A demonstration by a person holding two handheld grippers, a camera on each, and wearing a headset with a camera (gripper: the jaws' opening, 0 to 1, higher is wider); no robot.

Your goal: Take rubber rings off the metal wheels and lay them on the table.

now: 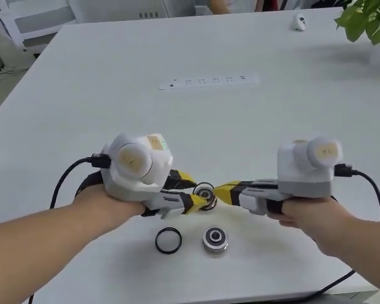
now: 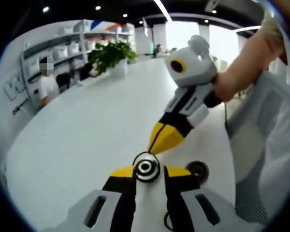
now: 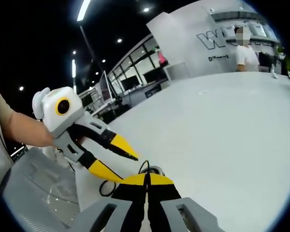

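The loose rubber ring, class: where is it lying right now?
In the head view the ring lies flat on the white table near its front edge, just left of the loose metal wheel.

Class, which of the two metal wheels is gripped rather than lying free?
The wheel clamped in the left gripper; the other wheel lies flat beside a loose rubber ring.

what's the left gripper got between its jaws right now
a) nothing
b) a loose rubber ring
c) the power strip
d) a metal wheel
d: in the left gripper view the left gripper clamps a metal wheel between its yellow tips, while the loose rubber ring lies on the table.
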